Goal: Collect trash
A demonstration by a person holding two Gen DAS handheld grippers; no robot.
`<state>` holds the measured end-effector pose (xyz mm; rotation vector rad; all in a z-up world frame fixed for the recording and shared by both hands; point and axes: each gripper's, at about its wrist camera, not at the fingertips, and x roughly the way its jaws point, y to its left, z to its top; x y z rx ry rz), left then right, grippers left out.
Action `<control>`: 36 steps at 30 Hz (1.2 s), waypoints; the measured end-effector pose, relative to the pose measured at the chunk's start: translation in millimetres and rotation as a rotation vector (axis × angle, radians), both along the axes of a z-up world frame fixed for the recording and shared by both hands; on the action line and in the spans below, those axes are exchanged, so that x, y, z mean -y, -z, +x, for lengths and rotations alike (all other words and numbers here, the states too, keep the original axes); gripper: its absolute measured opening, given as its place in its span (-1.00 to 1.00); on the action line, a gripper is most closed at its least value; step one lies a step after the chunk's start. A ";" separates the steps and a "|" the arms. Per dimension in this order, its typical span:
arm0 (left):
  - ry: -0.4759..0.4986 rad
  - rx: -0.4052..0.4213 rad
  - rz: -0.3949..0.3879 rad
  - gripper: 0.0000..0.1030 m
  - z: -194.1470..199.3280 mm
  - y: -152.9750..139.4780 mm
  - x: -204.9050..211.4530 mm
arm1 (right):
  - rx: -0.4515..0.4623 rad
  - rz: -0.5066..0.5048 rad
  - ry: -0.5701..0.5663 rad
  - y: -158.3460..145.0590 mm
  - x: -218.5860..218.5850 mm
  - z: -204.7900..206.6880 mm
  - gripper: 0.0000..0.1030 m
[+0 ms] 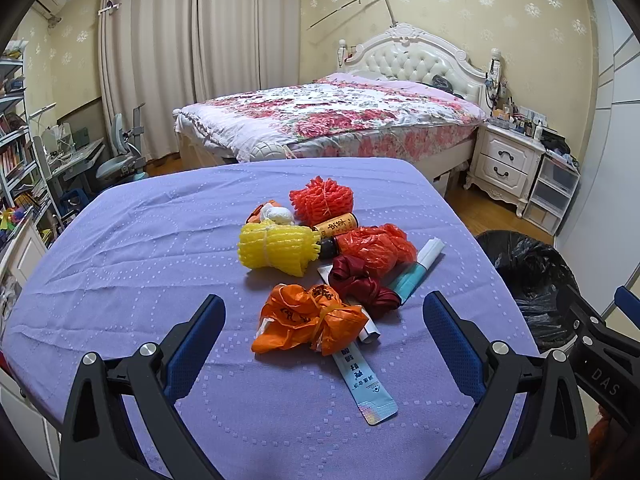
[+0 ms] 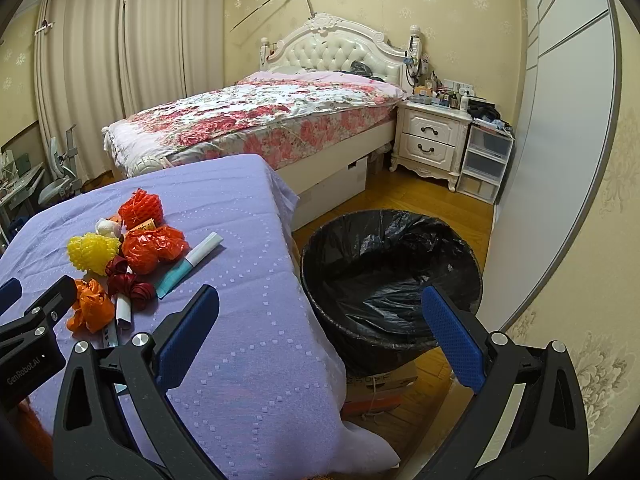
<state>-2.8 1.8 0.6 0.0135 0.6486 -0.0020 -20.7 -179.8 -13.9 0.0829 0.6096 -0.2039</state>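
Purple cloth holds the trash at frame centre: two foam nets (one yellow, one red), three crumpled bags, two tubes. Both grippers, left and right, gape empty; one black-lined bin sits right.

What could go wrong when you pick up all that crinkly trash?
The orange plastic bag lies on top of a long pale-blue packet, so the open left gripper might drag both. The black-lined bin stands on boxes beside the purple-covered table, so light trash could miss and land on the floor.
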 end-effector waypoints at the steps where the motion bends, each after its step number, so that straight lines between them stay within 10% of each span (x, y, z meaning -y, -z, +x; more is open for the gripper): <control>1: 0.000 0.000 0.000 0.87 0.1 0.1 0.2 | -0.001 -0.002 0.000 0.3 0.2 -0.3 0.92; 36: -0.024 -0.097 -0.011 0.85 18.2 35.1 -54.8 | -0.108 0.019 -0.063 31.1 -22.5 23.6 0.92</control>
